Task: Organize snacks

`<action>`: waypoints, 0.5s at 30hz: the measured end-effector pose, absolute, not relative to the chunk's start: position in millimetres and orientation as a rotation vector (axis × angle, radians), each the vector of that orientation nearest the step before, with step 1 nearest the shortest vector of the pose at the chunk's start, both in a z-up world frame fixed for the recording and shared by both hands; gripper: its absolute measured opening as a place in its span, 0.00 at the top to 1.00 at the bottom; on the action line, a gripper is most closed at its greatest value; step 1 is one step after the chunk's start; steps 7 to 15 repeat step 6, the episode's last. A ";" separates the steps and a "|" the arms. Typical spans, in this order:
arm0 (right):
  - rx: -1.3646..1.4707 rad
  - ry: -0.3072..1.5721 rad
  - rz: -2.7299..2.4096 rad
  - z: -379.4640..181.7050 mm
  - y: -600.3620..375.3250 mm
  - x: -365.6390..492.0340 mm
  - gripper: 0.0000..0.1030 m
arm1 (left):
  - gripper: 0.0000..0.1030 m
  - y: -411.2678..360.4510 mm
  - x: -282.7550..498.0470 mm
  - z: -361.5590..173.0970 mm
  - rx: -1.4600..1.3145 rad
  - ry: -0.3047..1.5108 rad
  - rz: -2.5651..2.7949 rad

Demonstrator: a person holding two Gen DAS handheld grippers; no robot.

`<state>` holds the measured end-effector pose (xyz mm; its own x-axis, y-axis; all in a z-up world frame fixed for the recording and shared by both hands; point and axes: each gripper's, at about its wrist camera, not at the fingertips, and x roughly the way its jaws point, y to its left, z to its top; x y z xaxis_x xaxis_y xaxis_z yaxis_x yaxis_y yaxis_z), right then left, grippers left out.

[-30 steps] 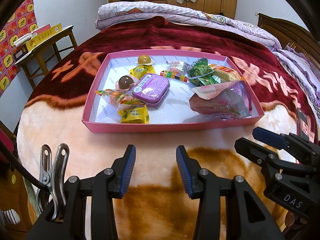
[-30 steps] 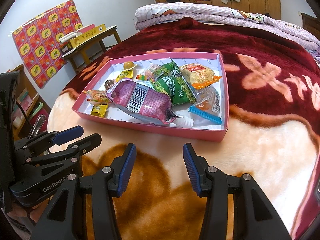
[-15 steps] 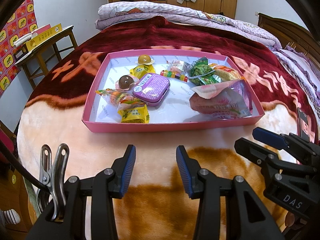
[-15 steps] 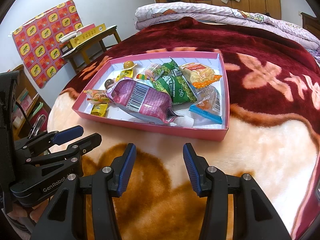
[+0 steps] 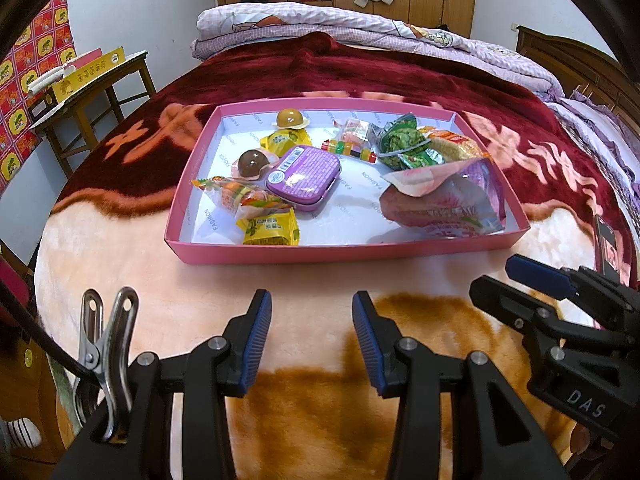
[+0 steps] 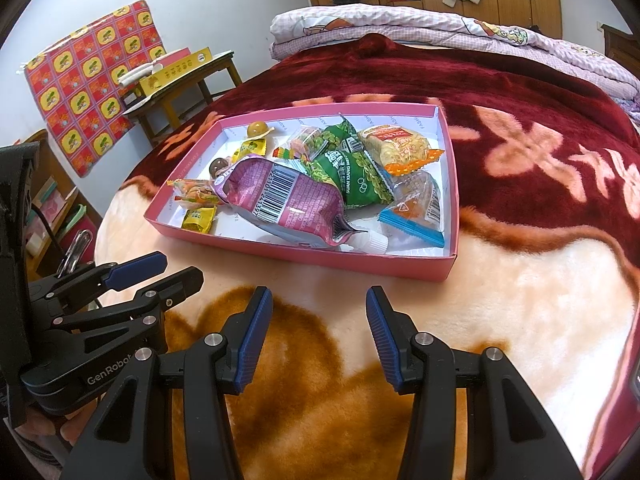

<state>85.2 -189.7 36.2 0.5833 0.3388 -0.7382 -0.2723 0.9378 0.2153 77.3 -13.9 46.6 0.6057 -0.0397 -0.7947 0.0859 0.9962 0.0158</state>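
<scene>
Pink cardboard forms a shallow tray [image 5: 344, 250] lying on the plush blanket [image 5: 120, 248], at twelve o'clock from both grippers and well apart from them. Inside, a purple tin [image 5: 304, 178] sits near the middle, with two round chocolates in cups [image 5: 251, 162] and yellow wrapped sweets [image 5: 272, 230] toward nine o'clock. A large pink-purple bag [image 6: 280, 200] lies toward three o'clock, beside a green pea packet [image 6: 352, 176], an orange-edged noodle packet [image 6: 396, 146] and a blue-edged packet [image 6: 416, 208]. From the right wrist view the big bag hides most of the tin. A small white tube end [image 6: 372, 242] peeks from under it; I cannot tell what it is. The left gripper [image 5: 312, 334] and right gripper [image 6: 320, 334] both stand parted and hold nothing, above the blanket.
</scene>
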 end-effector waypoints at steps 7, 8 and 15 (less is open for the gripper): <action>0.082 0.878 0.358 36.2 -189.6 85.2 0.51 | 0.57 -11.8 76.4 45.9 0.053 0.921 -0.069; 0.082 0.878 0.358 36.2 -189.6 85.2 0.51 | 0.57 -11.8 76.4 45.9 0.053 0.921 -0.069; 0.082 0.878 0.358 36.2 -189.6 85.2 0.51 | 0.57 -11.8 76.4 45.9 0.053 0.921 -0.069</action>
